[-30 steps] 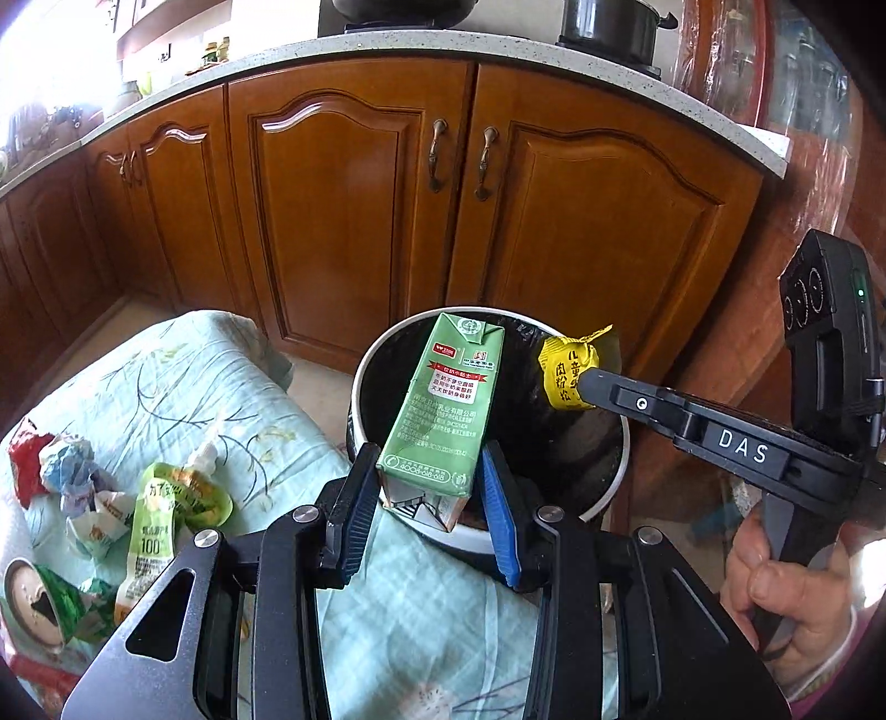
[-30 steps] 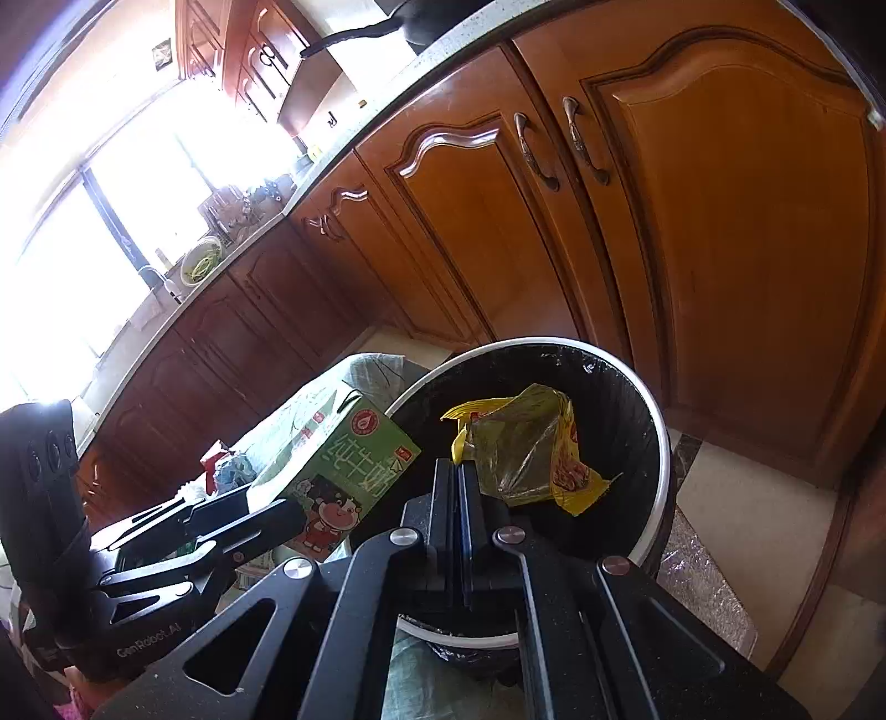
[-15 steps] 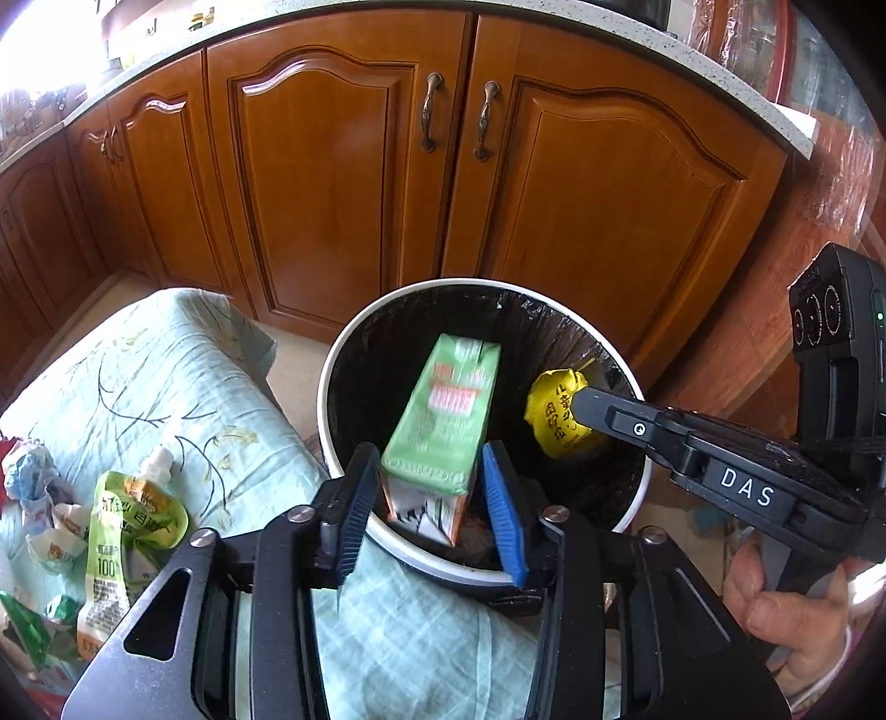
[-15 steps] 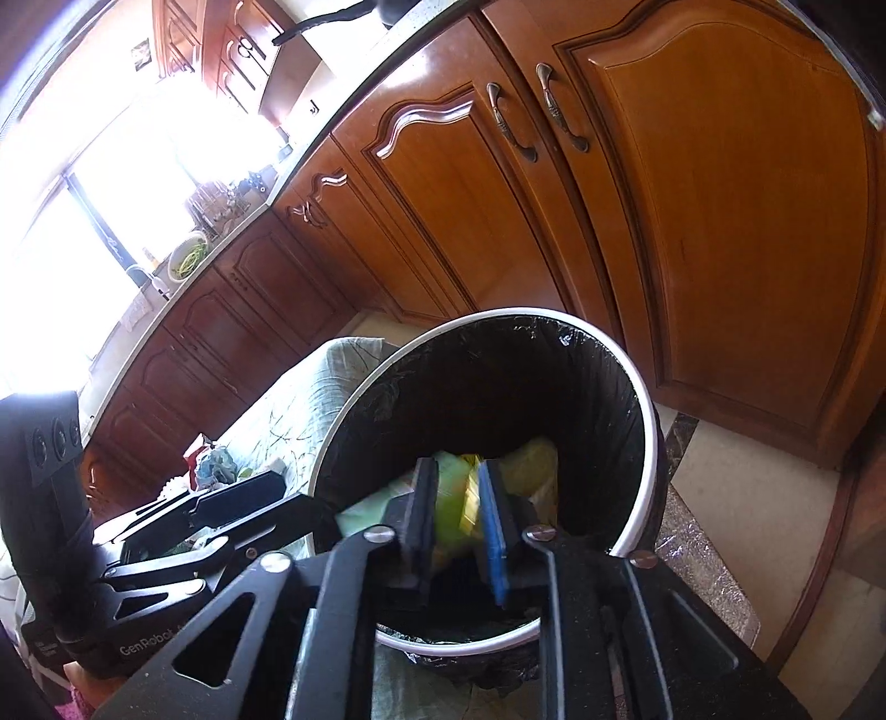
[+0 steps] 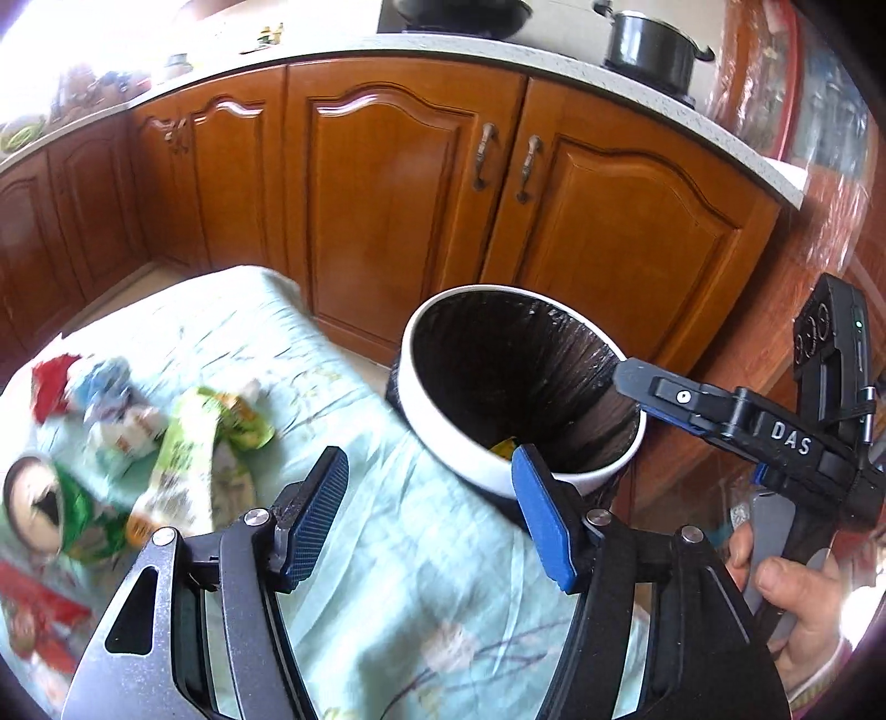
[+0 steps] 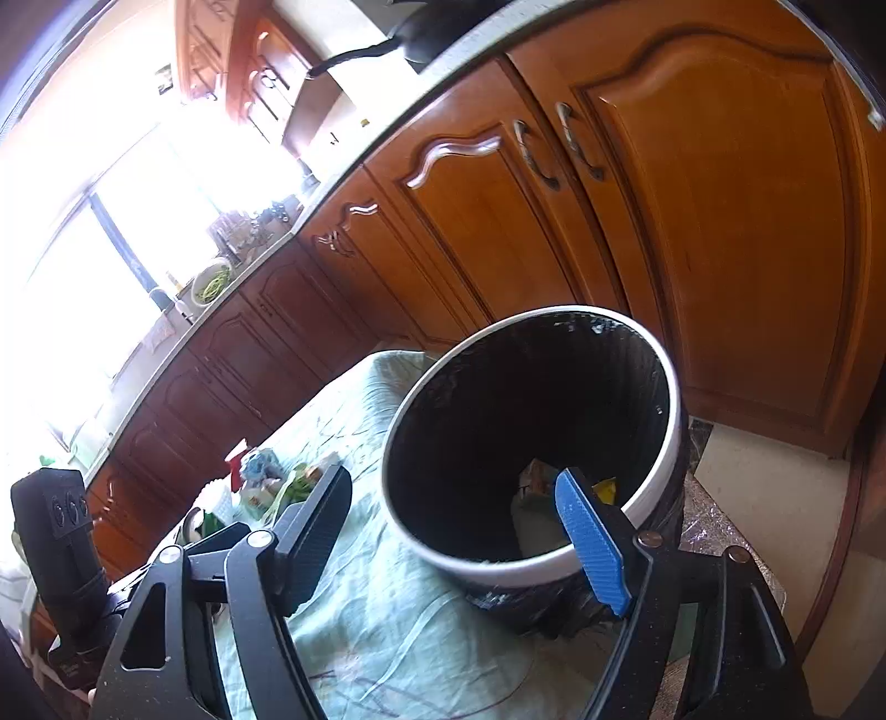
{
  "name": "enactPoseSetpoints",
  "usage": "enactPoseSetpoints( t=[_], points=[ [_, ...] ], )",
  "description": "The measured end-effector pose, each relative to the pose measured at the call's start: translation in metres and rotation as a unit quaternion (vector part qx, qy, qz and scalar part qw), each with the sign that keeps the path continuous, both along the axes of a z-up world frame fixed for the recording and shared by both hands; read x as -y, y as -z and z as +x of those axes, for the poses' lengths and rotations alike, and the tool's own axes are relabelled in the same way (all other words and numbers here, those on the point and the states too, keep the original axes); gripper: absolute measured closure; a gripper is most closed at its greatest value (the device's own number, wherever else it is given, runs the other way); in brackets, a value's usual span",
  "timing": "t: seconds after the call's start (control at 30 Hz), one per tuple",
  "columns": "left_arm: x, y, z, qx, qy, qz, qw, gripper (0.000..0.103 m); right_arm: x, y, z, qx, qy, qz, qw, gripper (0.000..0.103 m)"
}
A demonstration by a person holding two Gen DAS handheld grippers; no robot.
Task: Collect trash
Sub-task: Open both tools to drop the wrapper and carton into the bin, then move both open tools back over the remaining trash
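A white-rimmed bin (image 5: 581,473) with a black liner stands beside the table; it also shows in the right wrist view (image 6: 673,399). A yellow wrapper (image 5: 505,447) and pale trash (image 6: 540,520) lie inside it. My left gripper (image 5: 429,476) is open and empty above the table edge, near the bin's rim. My right gripper (image 6: 459,498) is open and empty over the bin's near rim; its finger (image 5: 664,396) reaches over the bin from the right. More trash lies on the table at left: a green pouch (image 5: 185,459), a green cup (image 5: 50,512), crumpled wrappers (image 5: 105,387).
A pale green floral cloth (image 5: 398,581) covers the table. Brown wooden cabinets (image 5: 387,194) stand behind the bin under a speckled counter with a black pot (image 5: 650,50). A red packet (image 5: 33,609) lies at the table's near left. A hand (image 5: 797,603) grips the right tool.
Both grippers opened. The green carton left my left gripper and the yellow wrapper left my right; both dropped into the bin. The left gripper drew back and swung left.
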State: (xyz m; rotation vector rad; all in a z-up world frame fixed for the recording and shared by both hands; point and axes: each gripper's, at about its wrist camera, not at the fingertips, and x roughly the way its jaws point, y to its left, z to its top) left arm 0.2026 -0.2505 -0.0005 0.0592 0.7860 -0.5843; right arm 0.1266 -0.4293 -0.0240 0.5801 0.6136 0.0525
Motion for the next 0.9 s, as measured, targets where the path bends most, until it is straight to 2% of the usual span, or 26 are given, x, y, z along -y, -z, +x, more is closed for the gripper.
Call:
enactPoseSetpoints(
  t=[0.2, 0.4, 0.63, 0.9],
  points=[
    [-0.048, 0.001, -0.027, 0.015, -0.046, -0.009, 0.9988, 0.040, -0.037, -0.007, -0.020, 0.019, -0.017, -0.006, 1.000, 0.021],
    [-0.101, 0.007, -0.049, 0.014, -0.095, -0.017, 0.9953, 0.038, -0.072, -0.002, -0.023, 0.013, -0.045, -0.009, 0.999, 0.021],
    [-0.162, 0.015, -0.061, 0.006, -0.155, -0.033, 0.9873, 0.038, -0.117, 0.006, -0.020, 0.001, -0.083, -0.017, 0.996, 0.021],
    [-0.213, 0.023, -0.071, 0.004, -0.201, -0.041, 0.9787, 0.038, -0.159, 0.003, -0.012, 0.001, -0.121, -0.030, 0.992, 0.021]
  ],
)
